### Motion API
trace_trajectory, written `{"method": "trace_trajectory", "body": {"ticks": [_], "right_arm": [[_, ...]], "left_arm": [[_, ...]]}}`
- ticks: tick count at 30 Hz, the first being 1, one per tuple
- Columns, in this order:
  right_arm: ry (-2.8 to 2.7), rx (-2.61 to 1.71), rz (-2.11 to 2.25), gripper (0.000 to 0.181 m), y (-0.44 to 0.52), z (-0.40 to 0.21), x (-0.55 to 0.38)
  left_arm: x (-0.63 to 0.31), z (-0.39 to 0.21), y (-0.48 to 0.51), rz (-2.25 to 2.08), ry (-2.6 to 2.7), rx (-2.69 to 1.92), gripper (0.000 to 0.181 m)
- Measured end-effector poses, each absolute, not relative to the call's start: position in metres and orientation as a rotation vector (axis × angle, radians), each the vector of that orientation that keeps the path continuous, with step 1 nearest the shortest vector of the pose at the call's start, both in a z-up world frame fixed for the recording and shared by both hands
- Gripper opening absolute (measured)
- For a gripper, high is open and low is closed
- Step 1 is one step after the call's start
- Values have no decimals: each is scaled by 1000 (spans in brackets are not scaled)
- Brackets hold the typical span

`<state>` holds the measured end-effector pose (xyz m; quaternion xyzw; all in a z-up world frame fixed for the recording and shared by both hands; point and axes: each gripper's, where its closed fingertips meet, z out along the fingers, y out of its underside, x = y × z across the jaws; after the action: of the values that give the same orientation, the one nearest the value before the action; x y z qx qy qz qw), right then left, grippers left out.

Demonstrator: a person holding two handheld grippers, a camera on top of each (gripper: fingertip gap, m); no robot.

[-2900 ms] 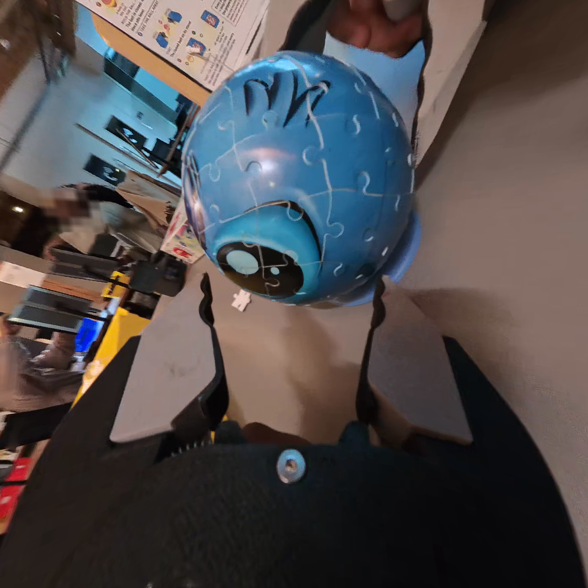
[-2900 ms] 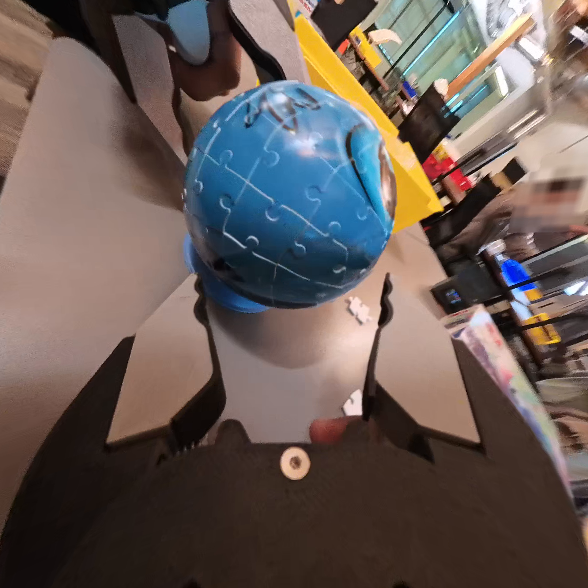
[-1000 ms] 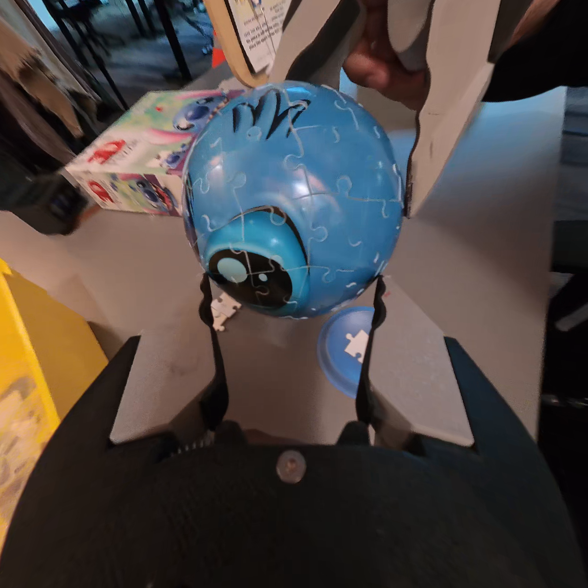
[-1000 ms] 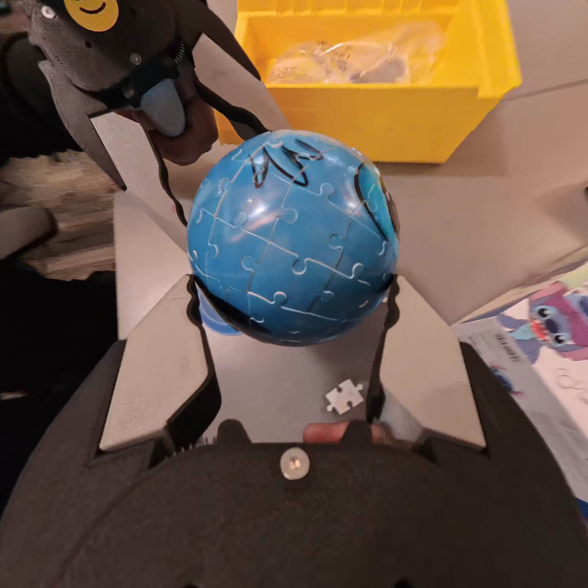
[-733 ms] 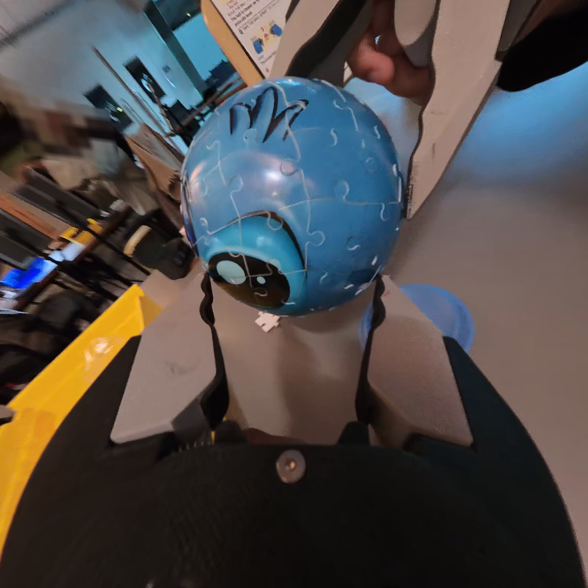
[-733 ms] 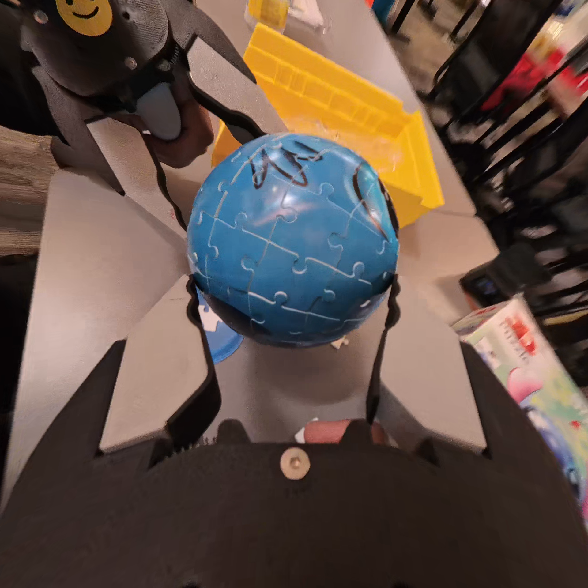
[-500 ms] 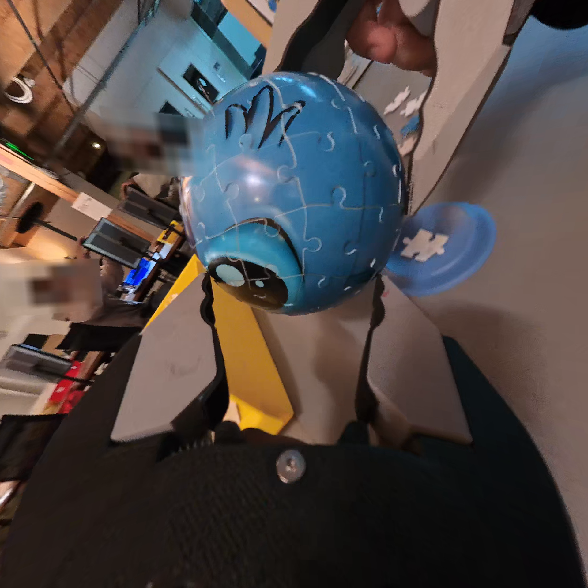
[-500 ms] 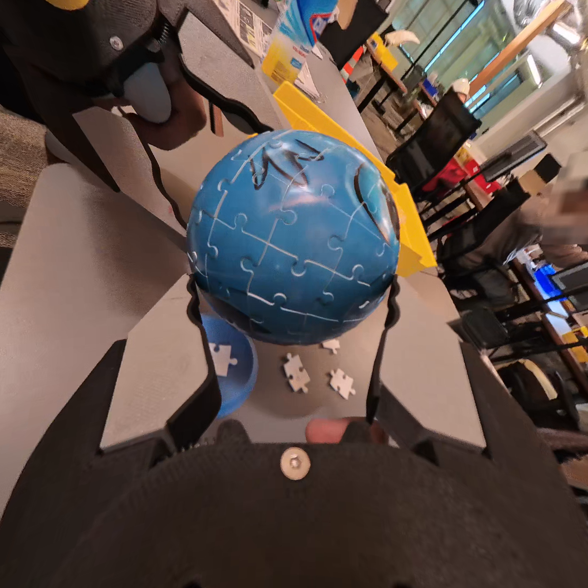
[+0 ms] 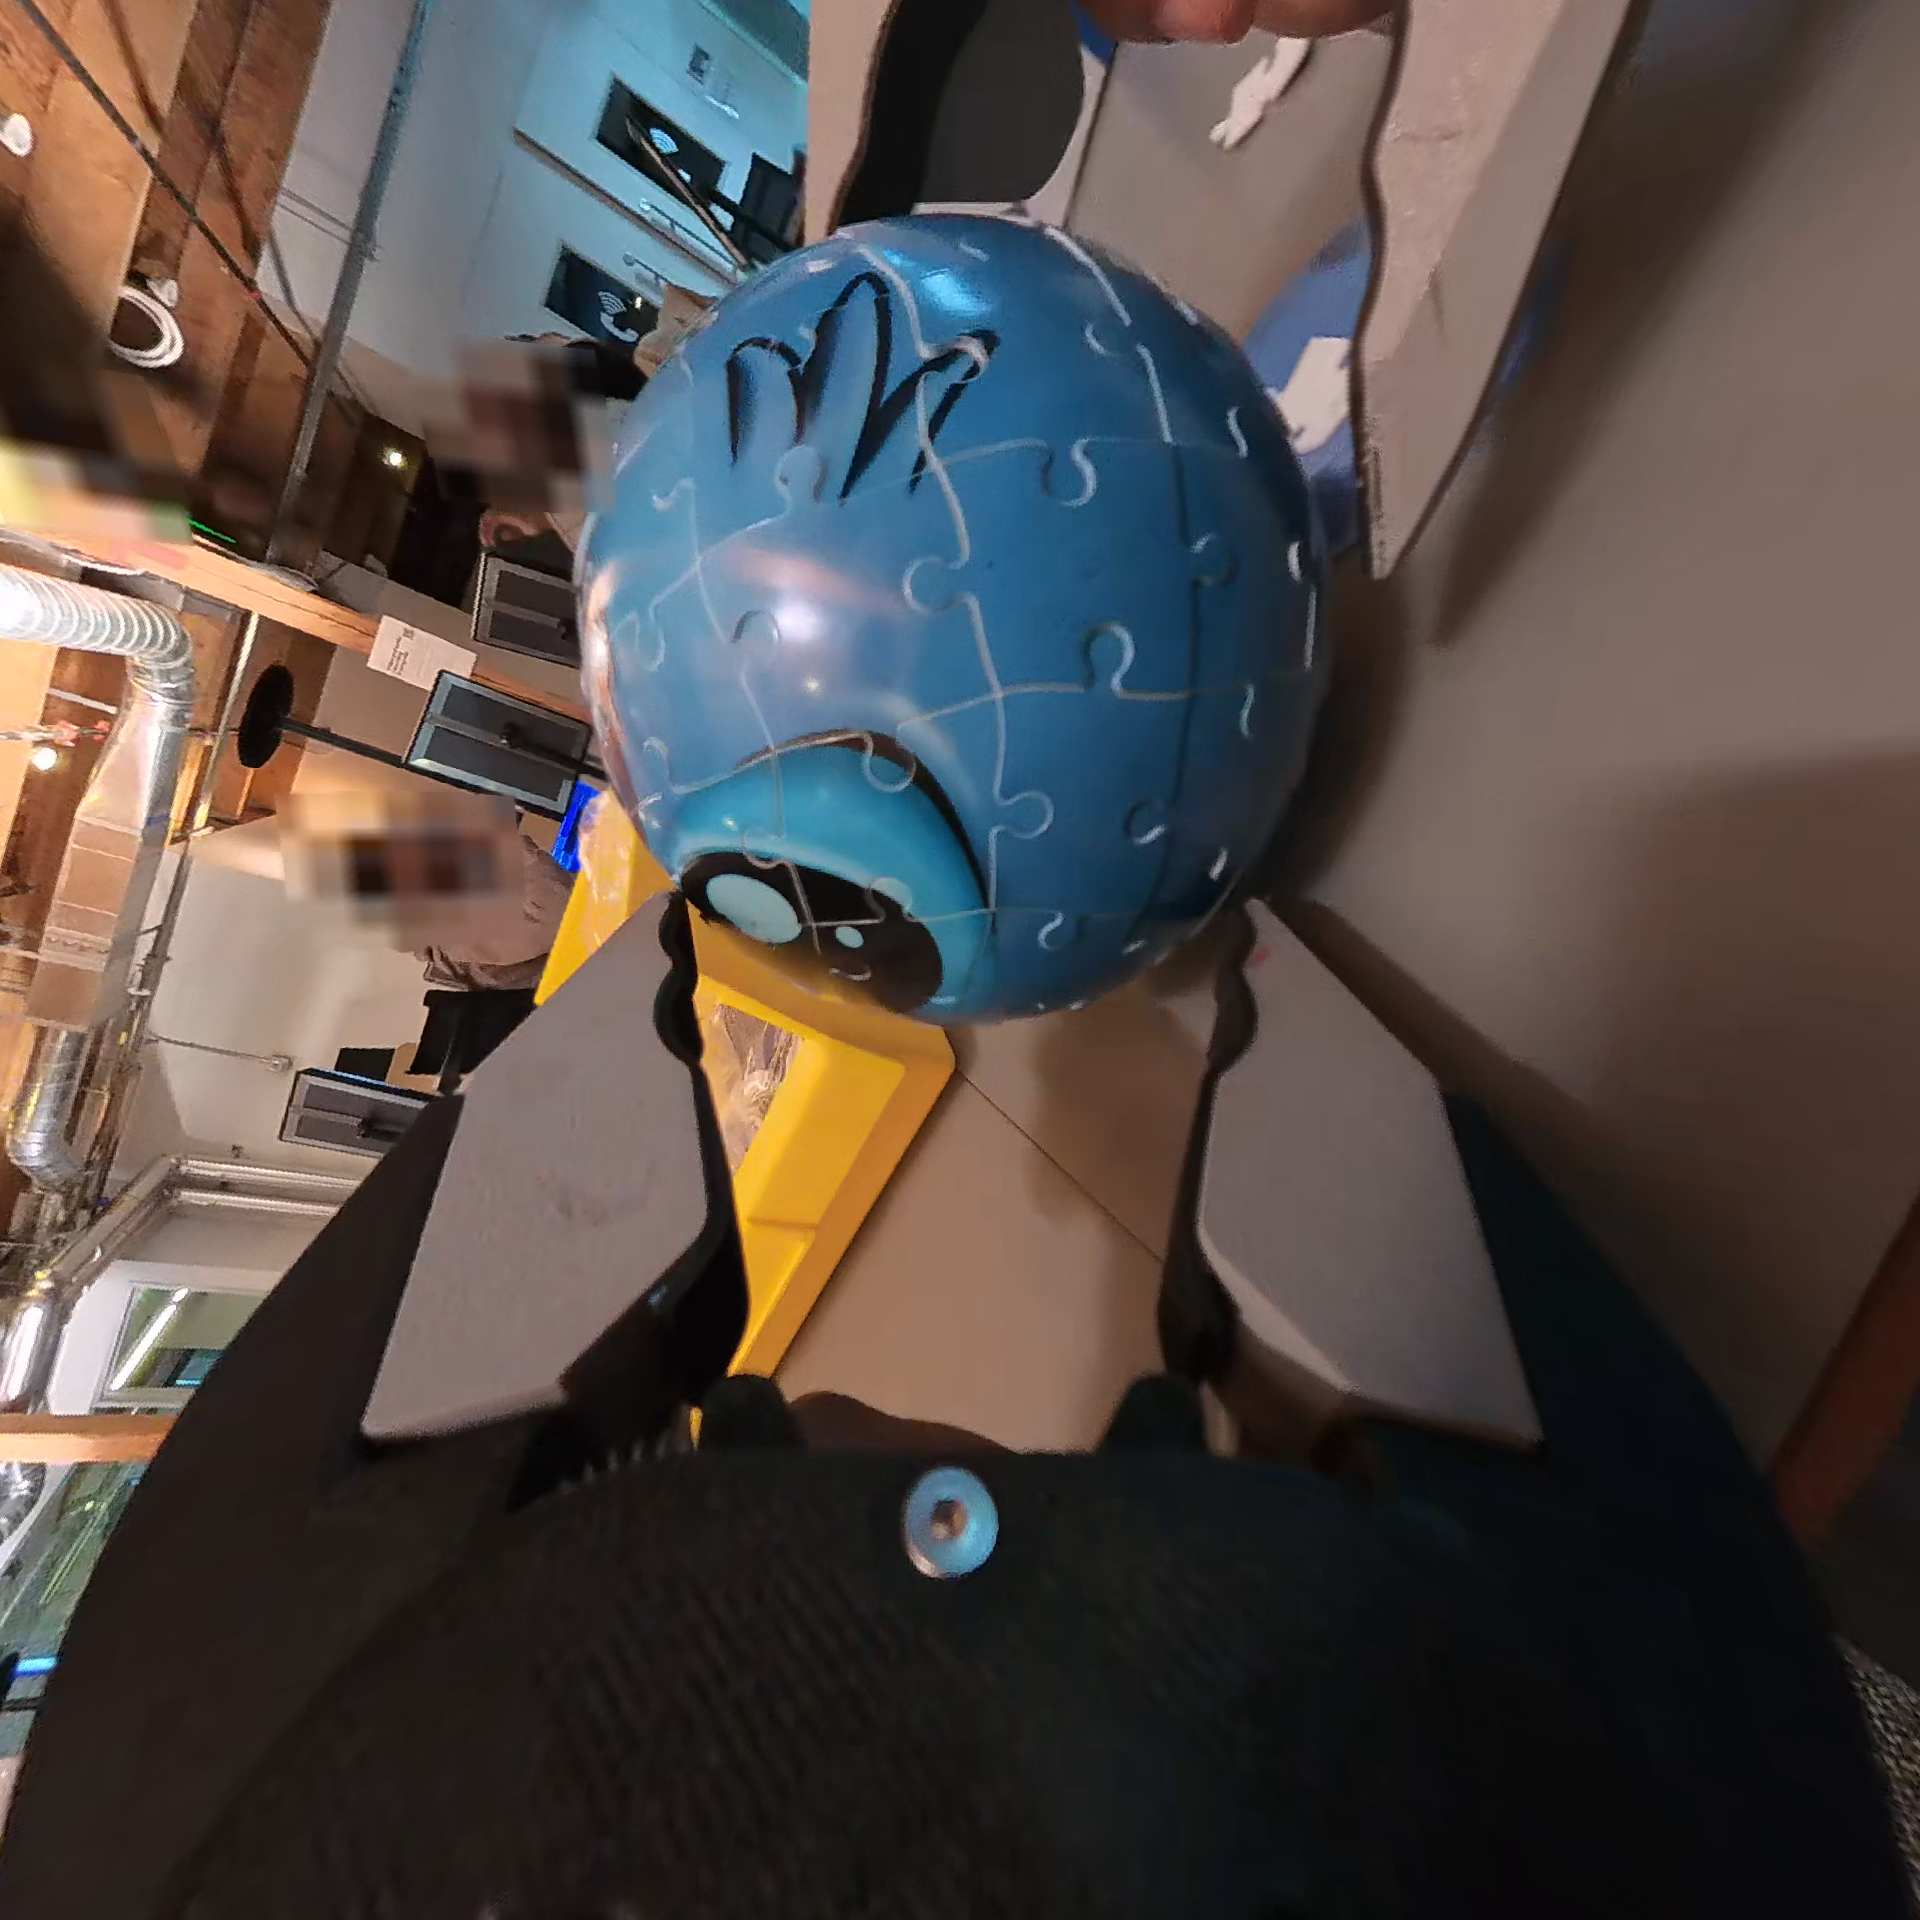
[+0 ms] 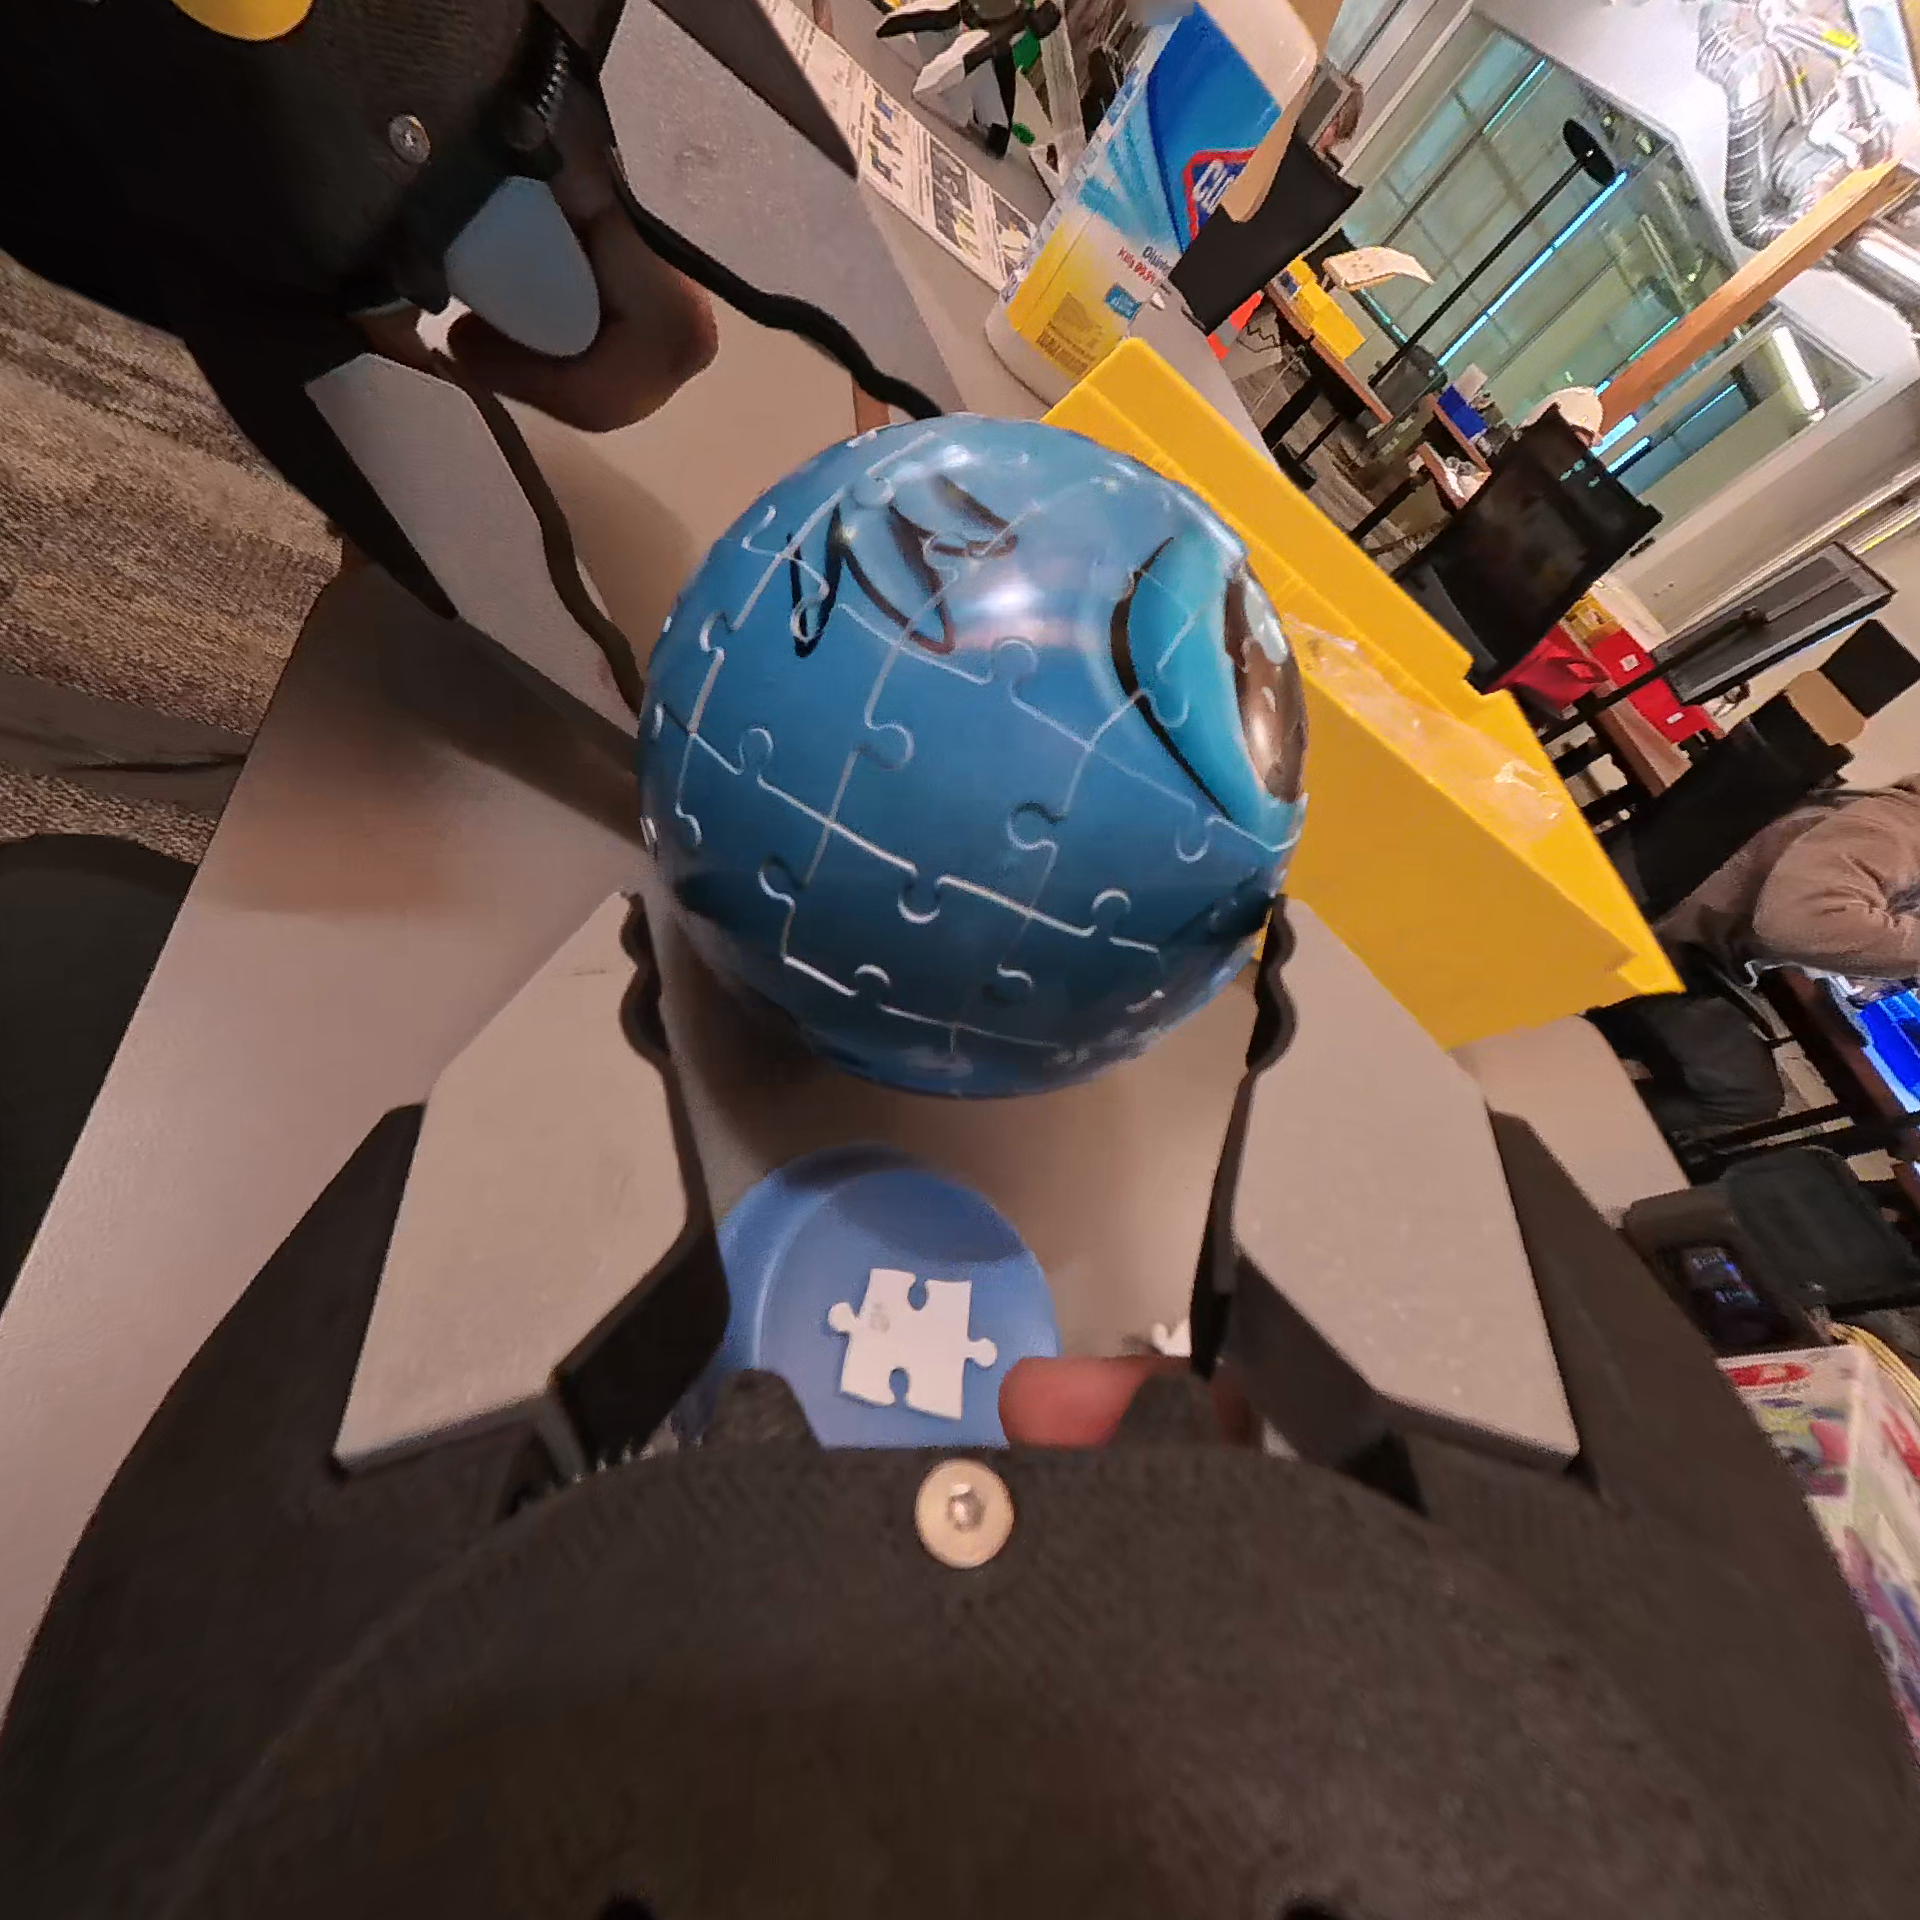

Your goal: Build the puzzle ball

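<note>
The blue puzzle ball (image 9: 1018,623) with a painted eye is held in the air between both grippers. My left gripper (image 9: 951,940) is shut on the ball, its fingertips pressing the lower sides. My right gripper (image 10: 953,935) is shut on the same ball (image 10: 966,758) from the opposite side. Each gripper shows beyond the ball in the other's view: the right one (image 9: 1403,260), the left one (image 10: 416,208). The round blue stand (image 10: 810,1226) lies on the grey table under the ball, with a white puzzle piece (image 10: 914,1340) in it. The stand also shows in the left wrist view (image 9: 1309,353).
A yellow bin (image 10: 1403,790) holding clear plastic stands on the table beyond the ball; it also shows in the left wrist view (image 9: 831,1122). A wipes canister (image 10: 1132,208) stands farther back. The puzzle box (image 10: 1849,1455) is at the right. A loose white piece (image 9: 1252,99) lies on the table. Left tips to right tips: about 7 centimeters. About 9 centimeters separates my right fingertips from the white puzzle piece (image 10: 914,1340). It is also in sight in the left wrist view (image 9: 1317,398).
The ball, held by both grippers, has come off the blue stand and been turned in the air. The stand with the white piece now lies uncovered below it.
</note>
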<state>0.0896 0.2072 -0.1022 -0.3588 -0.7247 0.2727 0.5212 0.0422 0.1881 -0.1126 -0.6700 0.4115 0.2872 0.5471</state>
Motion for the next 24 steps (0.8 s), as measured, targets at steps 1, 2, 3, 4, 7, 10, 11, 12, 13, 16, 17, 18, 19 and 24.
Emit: {"method": "trace_trajectory", "body": {"ticks": [1,2,3,4,7,10,11,12,13,16,17,18,19,24], "right_arm": [[-1743,-863,652,112,207,-105,90],[-1749,-864,655,113,206,-106,92],[-1751,-862,661,114,206,-107,93],[-1752,-859,666,114,205,-107,94],[-1760,-852,663,114,207,-108,97],[-1763,-839,667,111,206,-108,101],[-1761,-836,670,110,206,-107,103],[-1761,-831,671,110,206,-107,105],[-1760,-828,673,110,206,-106,108],[-1753,-855,711,109,210,-103,117],[-1747,-877,743,110,212,-101,121],[-1745,-904,784,110,214,-99,126],[-1749,-940,831,115,216,-99,130],[-1760,-1036,1008,112,204,-99,145]], "left_arm": [[43,-114,188,673,987,-1587,99],[43,-114,188,671,996,-1578,99],[43,-113,187,670,1012,-1564,99],[44,-113,188,671,1029,-1553,98],[41,-112,191,707,1083,-1536,98],[39,-110,190,766,1146,-1501,95],[38,-109,189,772,1156,-1490,93],[37,-108,187,778,1156,-1481,91],[36,-106,185,784,1153,-1474,90],[27,-106,179,784,1128,-1499,88],[25,-107,176,766,1101,-1522,88],[23,-109,174,734,1070,-1551,88],[24,-111,170,690,1041,-1579,86],[47,-113,146,444,931,-1677,83]]}}
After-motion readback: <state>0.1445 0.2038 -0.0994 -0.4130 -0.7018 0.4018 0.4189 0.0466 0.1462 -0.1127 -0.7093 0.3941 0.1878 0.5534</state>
